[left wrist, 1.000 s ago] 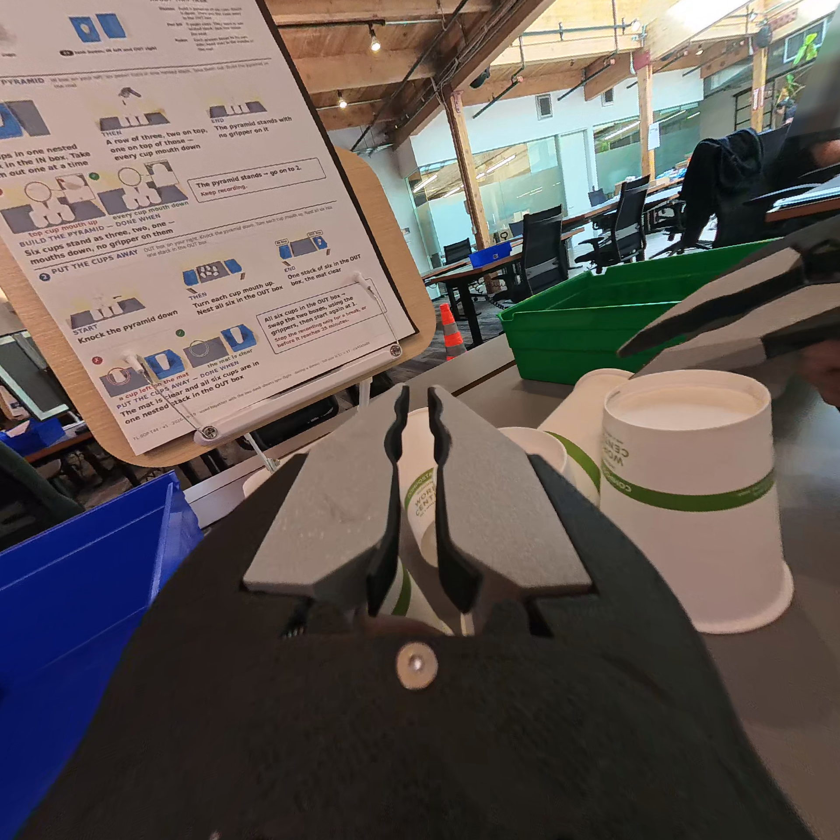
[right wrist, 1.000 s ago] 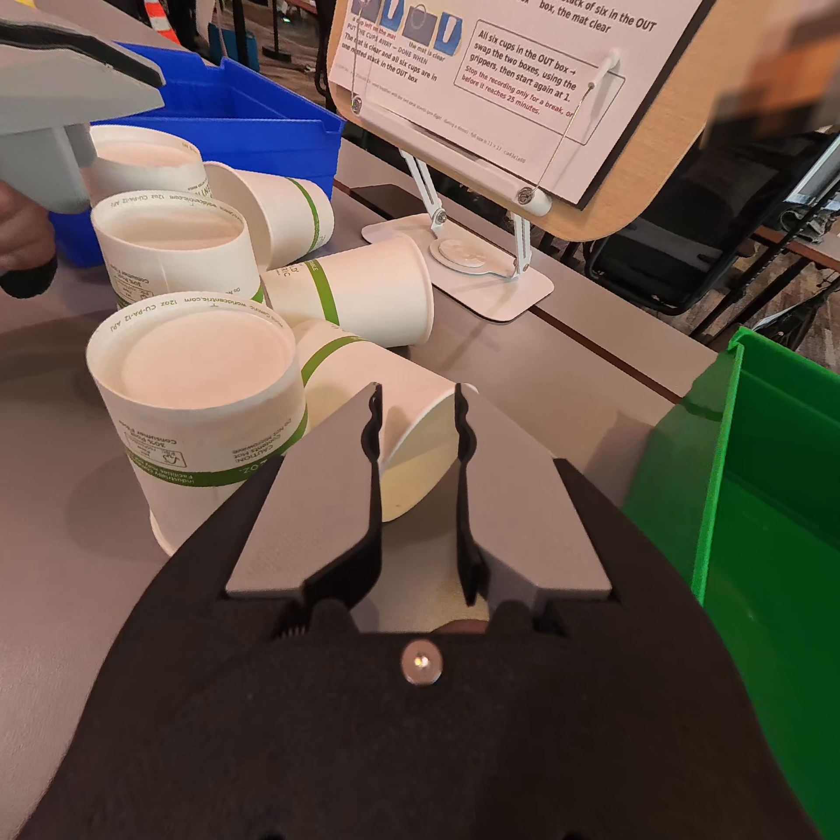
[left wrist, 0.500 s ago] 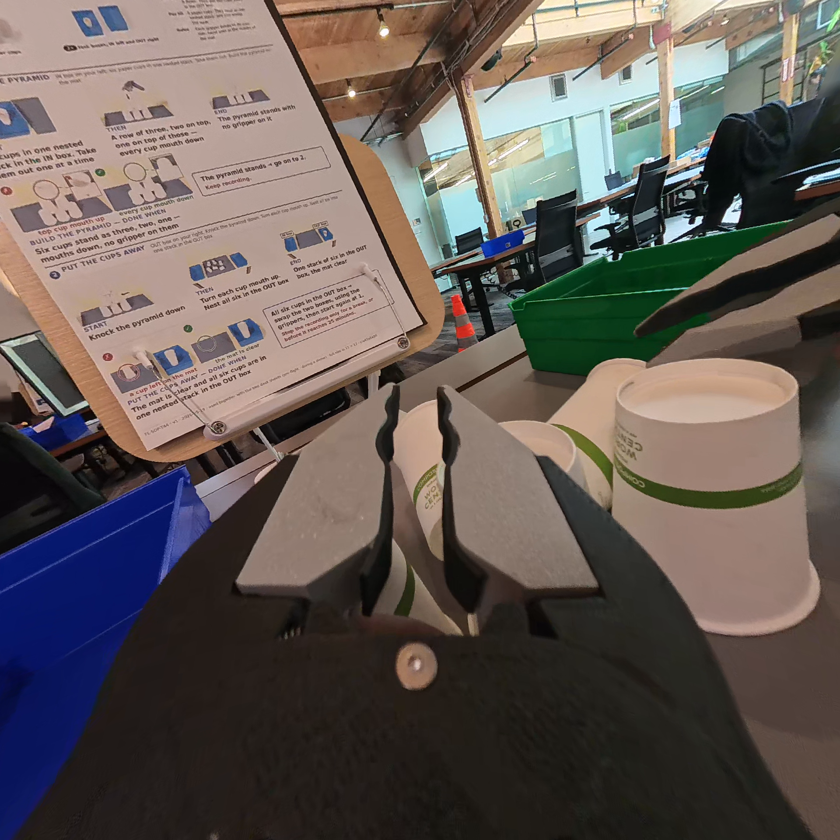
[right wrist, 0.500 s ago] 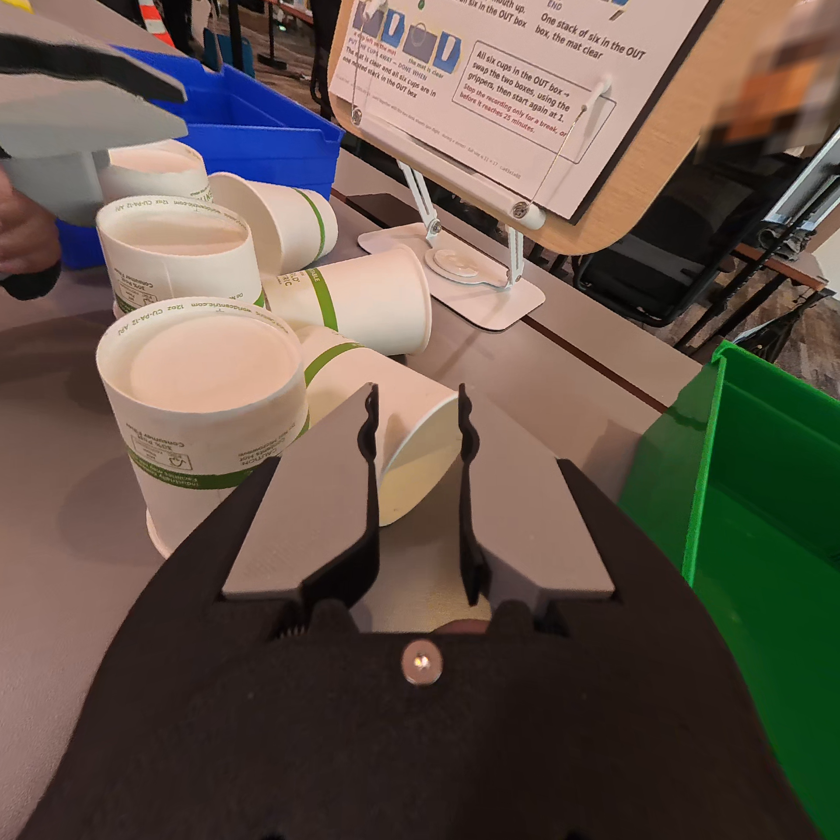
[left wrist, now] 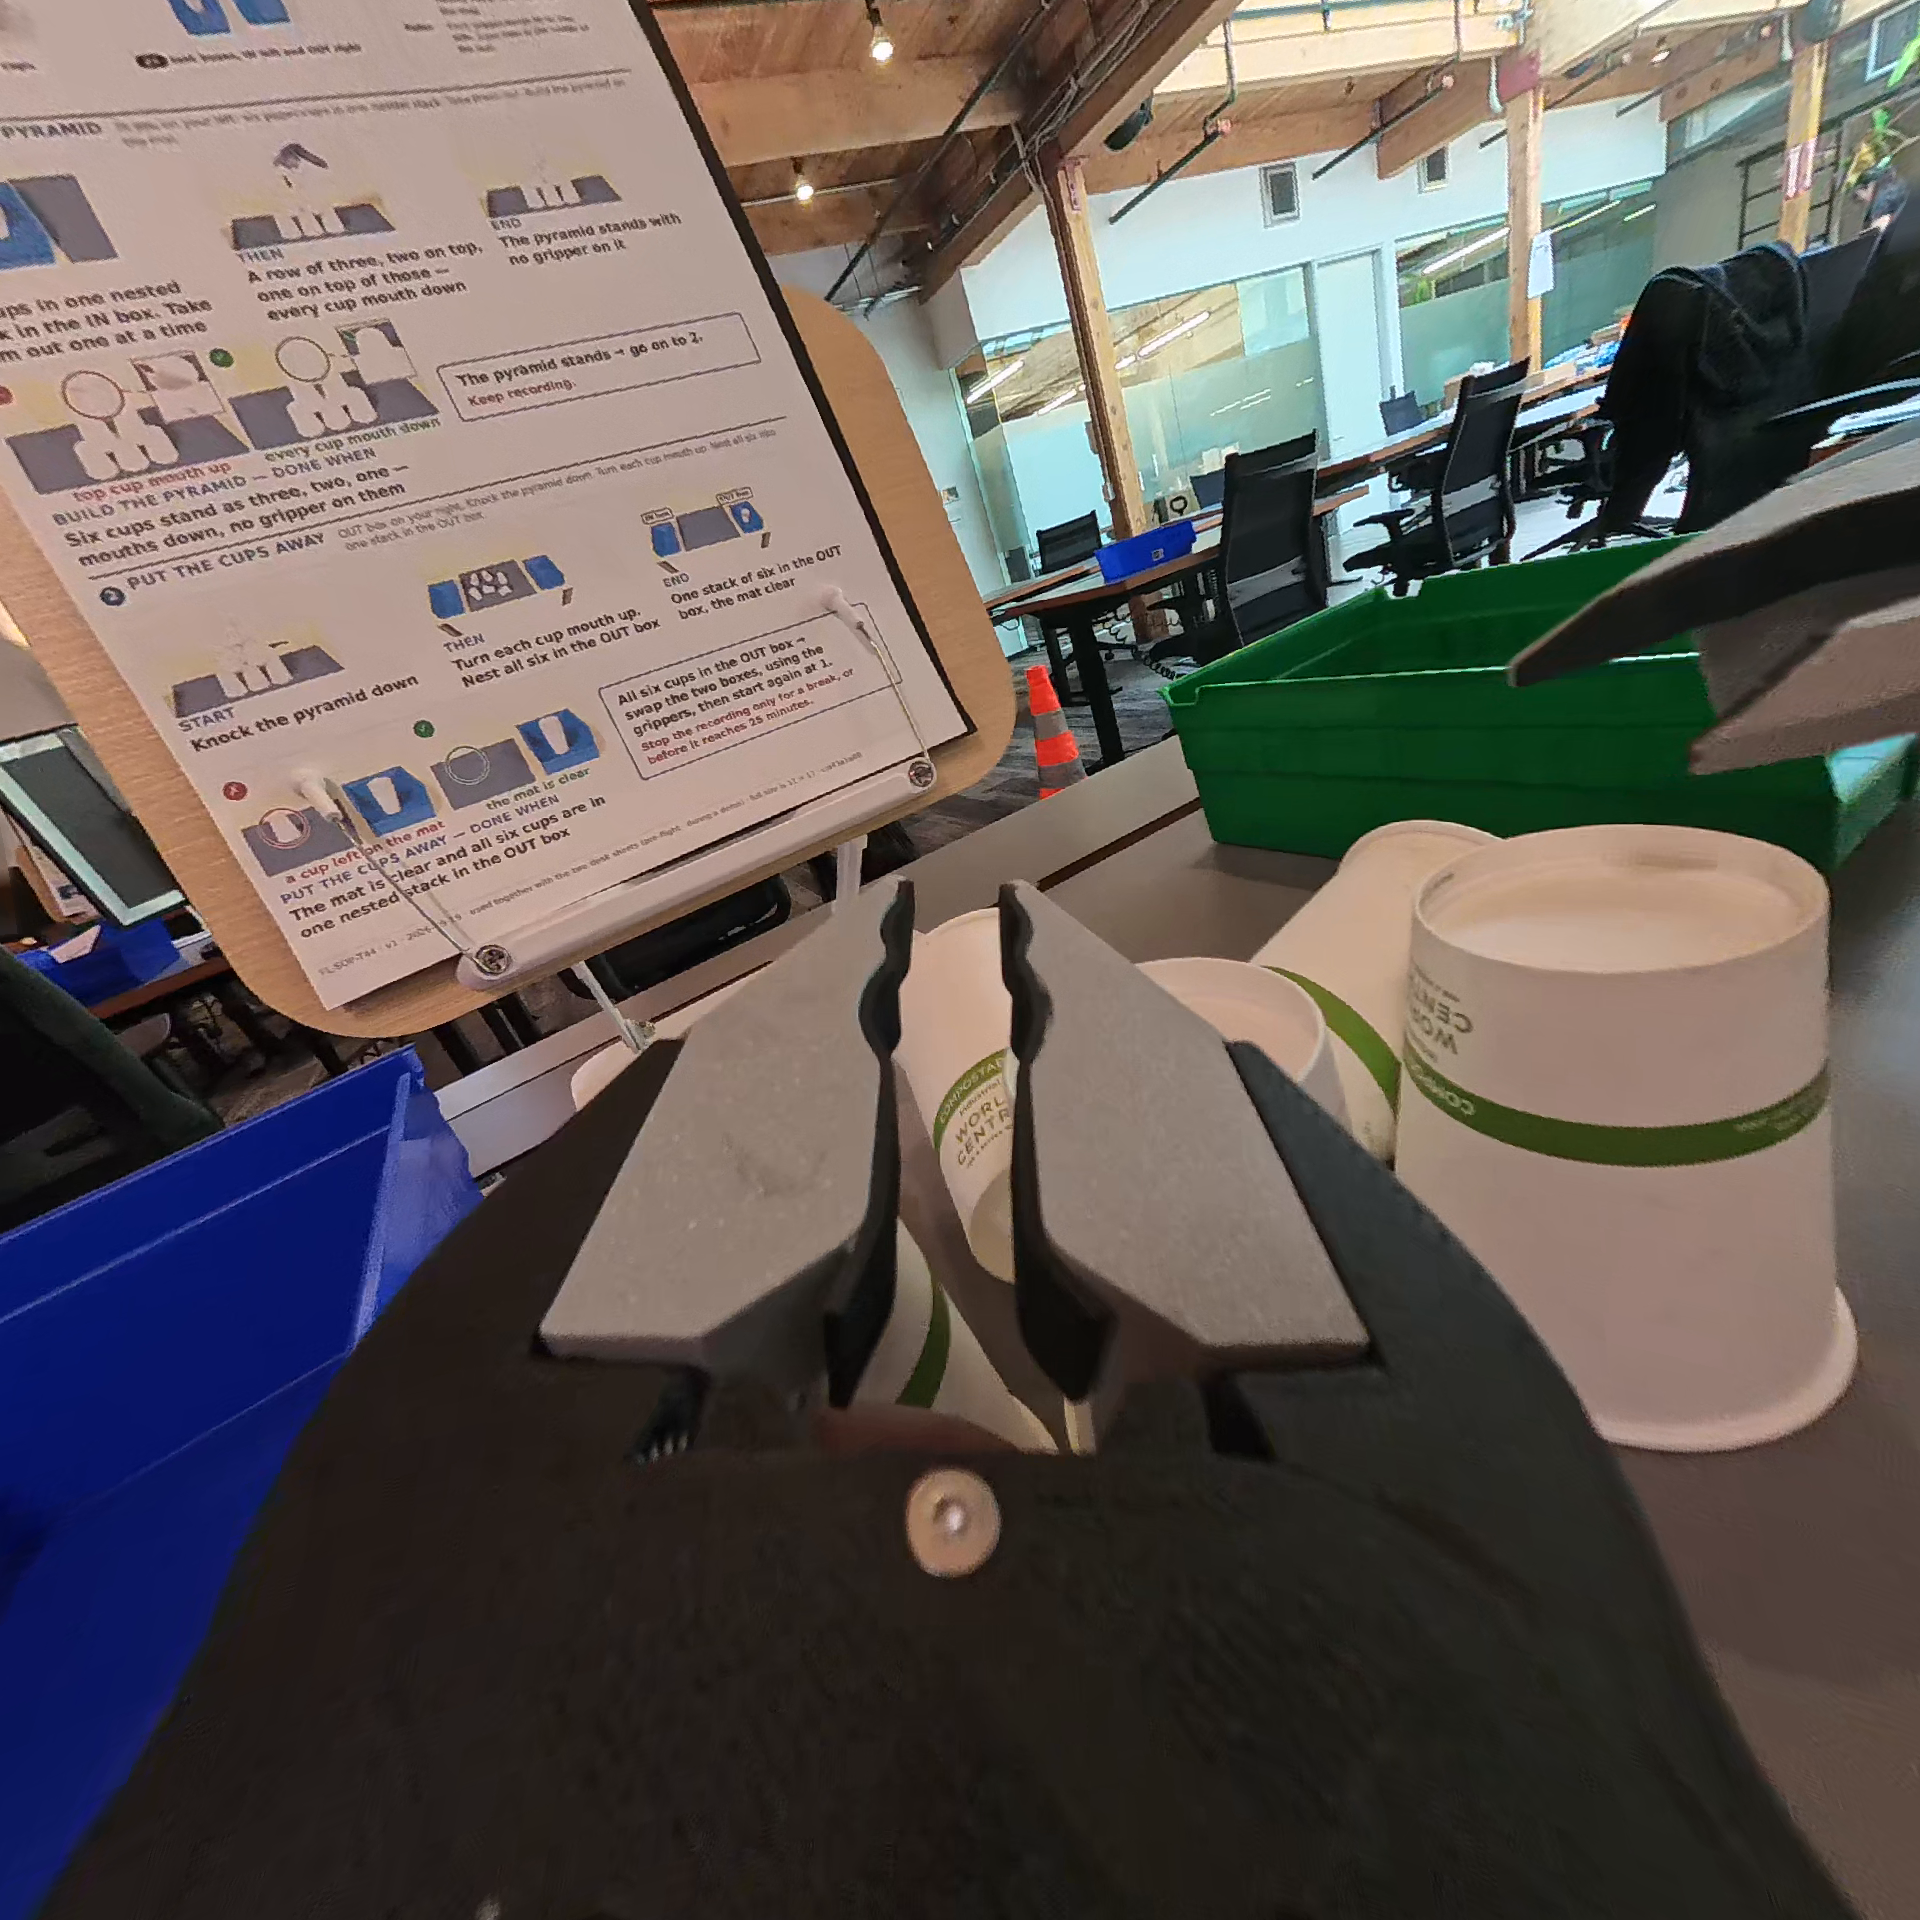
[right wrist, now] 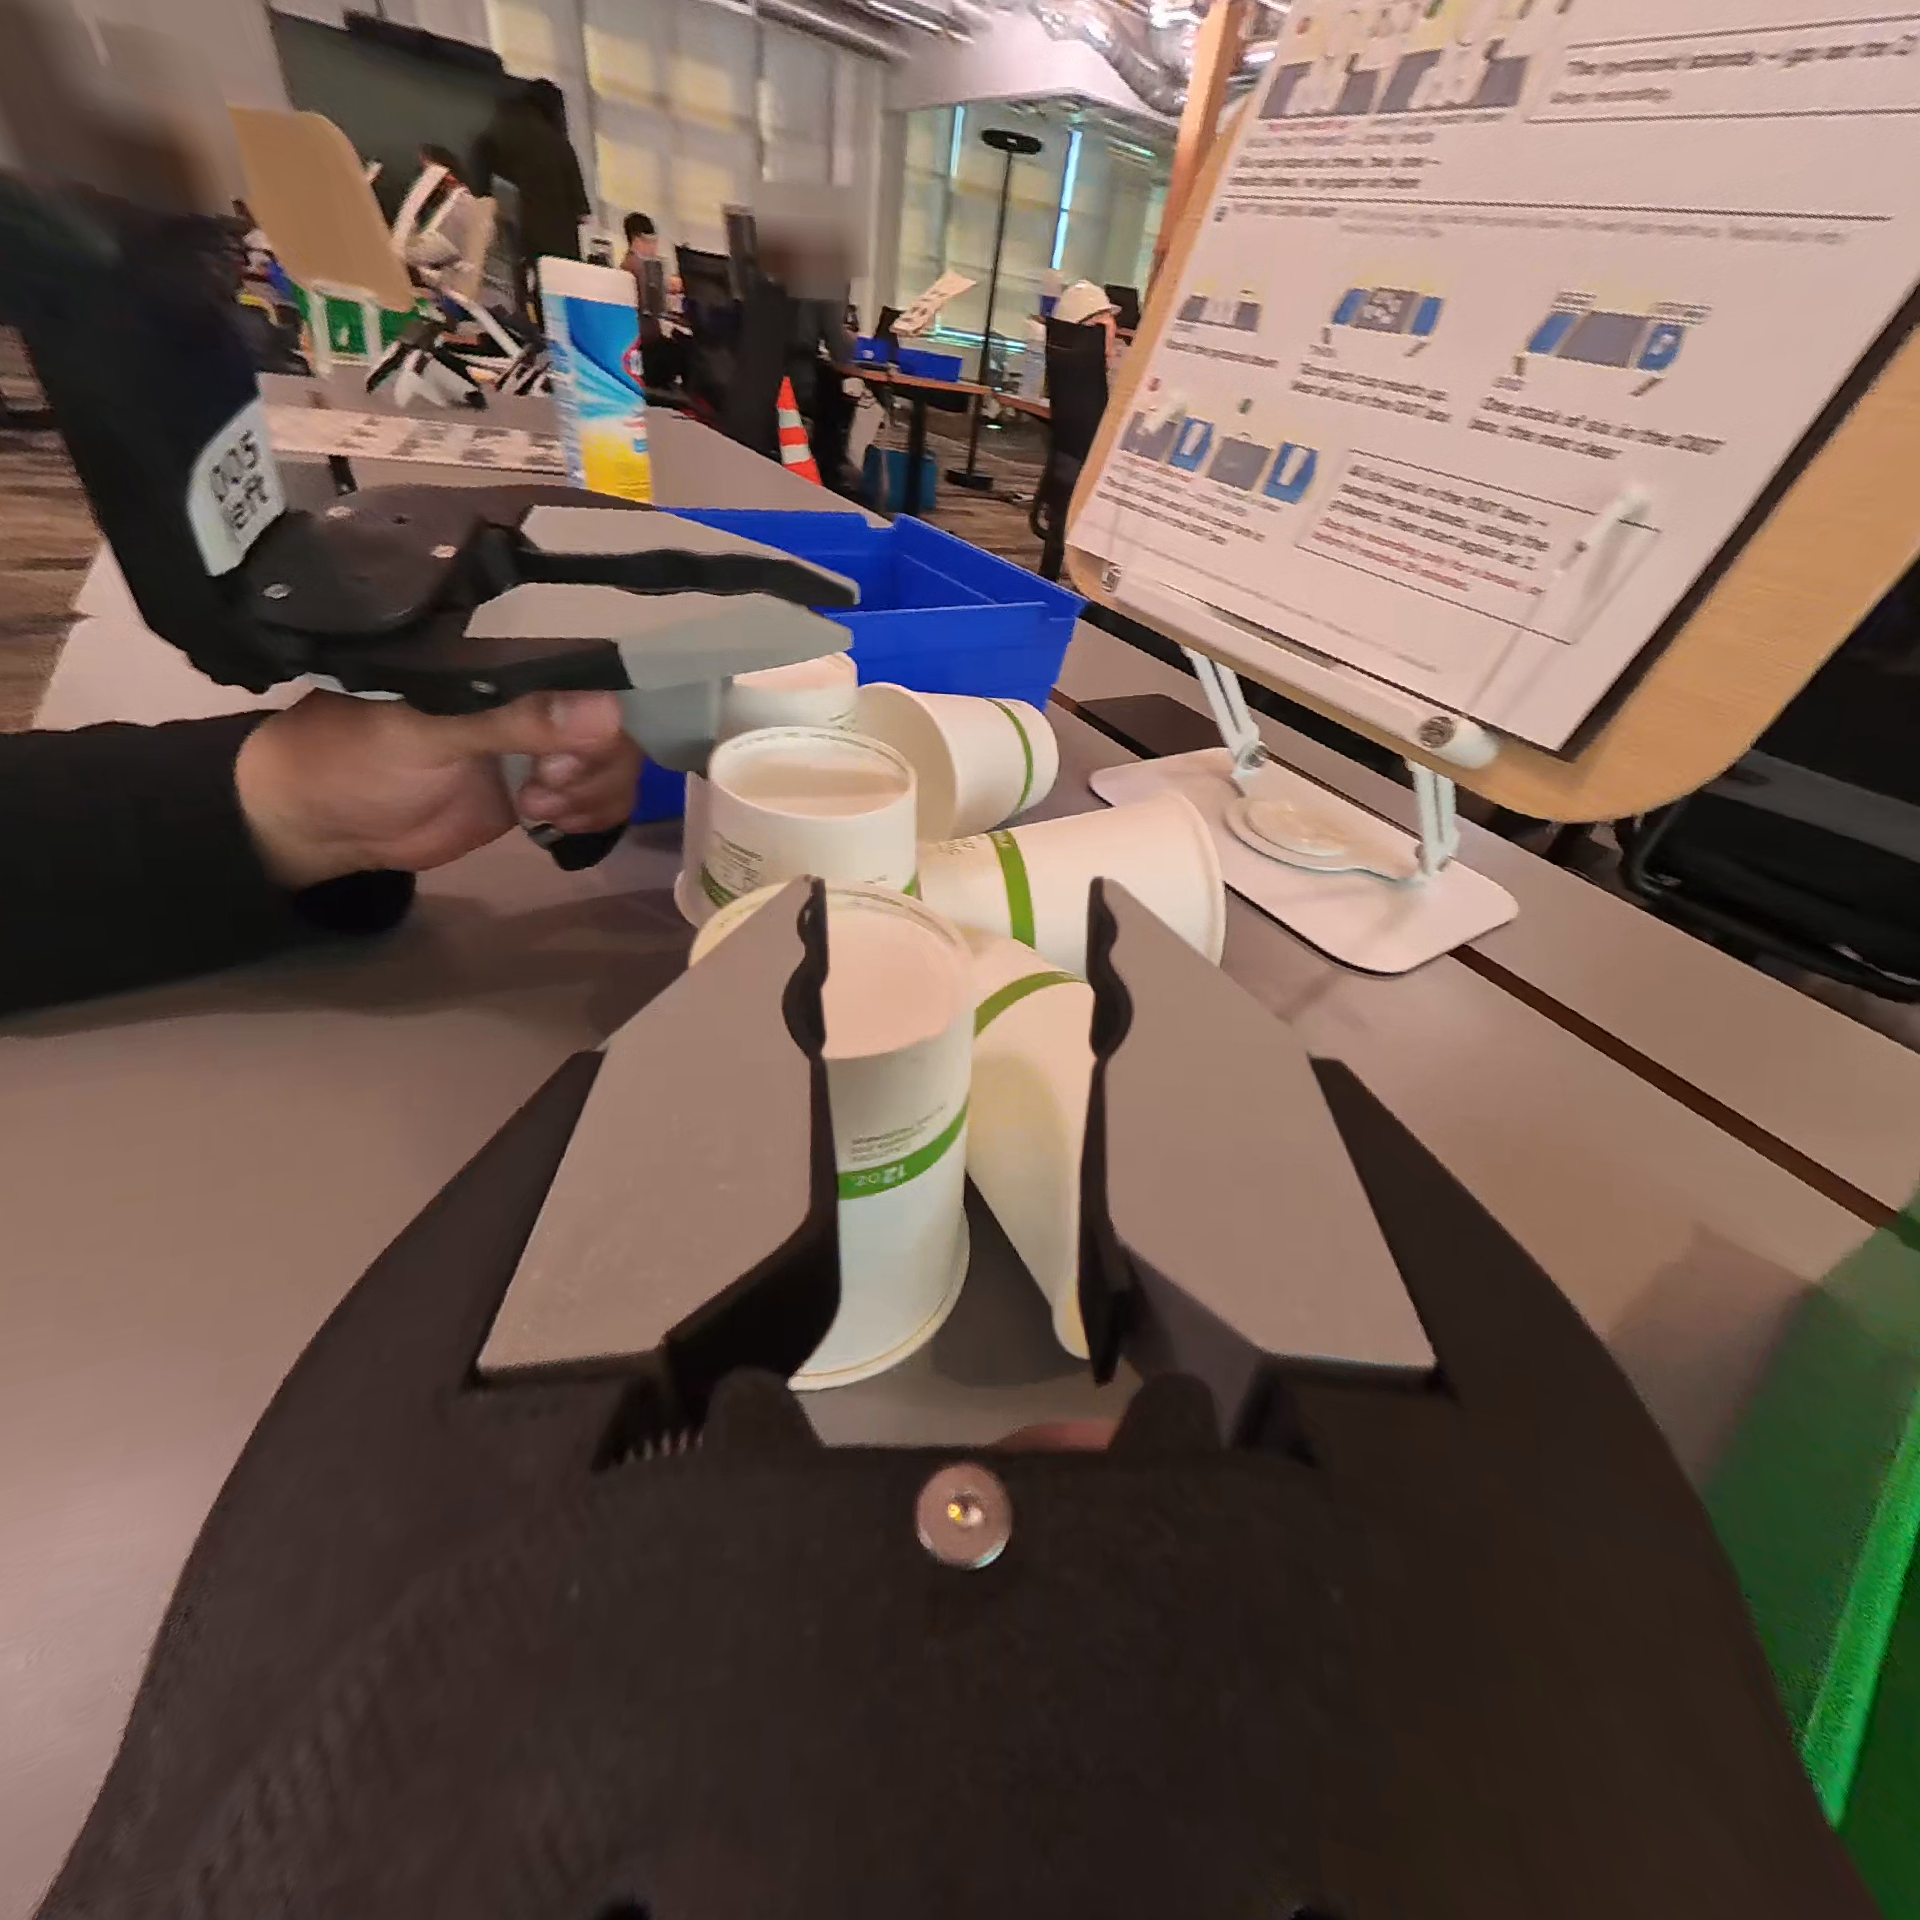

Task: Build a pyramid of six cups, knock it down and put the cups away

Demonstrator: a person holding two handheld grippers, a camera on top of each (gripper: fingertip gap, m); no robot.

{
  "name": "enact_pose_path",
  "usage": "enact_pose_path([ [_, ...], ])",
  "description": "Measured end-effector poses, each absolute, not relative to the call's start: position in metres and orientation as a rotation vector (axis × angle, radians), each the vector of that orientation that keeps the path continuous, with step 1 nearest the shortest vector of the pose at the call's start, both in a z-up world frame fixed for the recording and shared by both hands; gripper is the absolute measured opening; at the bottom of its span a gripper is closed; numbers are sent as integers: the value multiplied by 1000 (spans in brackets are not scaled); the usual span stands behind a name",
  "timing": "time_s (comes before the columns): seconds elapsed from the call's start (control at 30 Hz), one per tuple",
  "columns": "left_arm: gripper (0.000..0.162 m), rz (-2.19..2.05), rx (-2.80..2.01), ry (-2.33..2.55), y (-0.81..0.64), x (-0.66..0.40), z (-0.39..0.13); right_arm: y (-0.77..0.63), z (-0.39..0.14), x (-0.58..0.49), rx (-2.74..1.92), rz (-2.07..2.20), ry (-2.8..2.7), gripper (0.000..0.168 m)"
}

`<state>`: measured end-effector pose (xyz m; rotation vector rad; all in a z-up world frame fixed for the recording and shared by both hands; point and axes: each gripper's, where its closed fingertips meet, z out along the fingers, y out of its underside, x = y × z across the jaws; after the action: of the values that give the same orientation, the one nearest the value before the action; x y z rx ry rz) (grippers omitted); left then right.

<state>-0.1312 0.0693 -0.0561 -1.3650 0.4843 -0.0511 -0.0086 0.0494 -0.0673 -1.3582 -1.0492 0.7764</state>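
Note:
Several white paper cups with a green band lie in a heap on the grey table. In the right wrist view one mouth-down cup stands just beyond my open, empty right gripper, in line with the gap. A second mouth-down cup stands behind it. Other cups lie on their sides. My left gripper is shut and empty and hovers over the far cups; it also shows in the right wrist view. The left wrist view shows a mouth-down cup at right.
A blue bin stands behind the cups, by my left gripper. A green bin is at the right edge. An instruction board on a white stand stands at the back. My right fingertips sit around 12 cm from my left ones.
My right gripper has opened wider, pulled back and turned left toward the nearest mouth-down cup. My left gripper has barely moved and stays shut.

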Motion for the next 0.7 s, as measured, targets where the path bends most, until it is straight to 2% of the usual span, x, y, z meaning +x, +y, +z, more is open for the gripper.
enact_pose_path([
  [0.1,14,-57,-1368,468,69,-134,-55,42,-71,-14,-1351,756,-1108,54],
  [0.23,14,-56,-1377,459,71,-136,-57,32,-79,-20,-1339,725,-1209,54],
  [0.33,13,-51,-1381,461,71,-136,-57,29,-85,-22,-1320,635,-1276,50],
  [0.43,13,-46,-1382,461,71,-137,-57,22,-86,-23,-1291,623,-1324,39],
  [0.57,13,-47,-1385,457,71,-137,-58,0,-87,-27,-1247,712,-1417,41],
  [0.63,13,-44,-1382,460,71,-137,-57,7,-96,-28,-1299,663,-1425,32],
  [0.67,13,-42,-1378,461,70,-137,-57,13,-103,-28,-1330,612,-1428,19],
  [0.7,13,-40,-1375,463,70,-136,-56,16,-105,-28,-1339,595,-1427,14],
])
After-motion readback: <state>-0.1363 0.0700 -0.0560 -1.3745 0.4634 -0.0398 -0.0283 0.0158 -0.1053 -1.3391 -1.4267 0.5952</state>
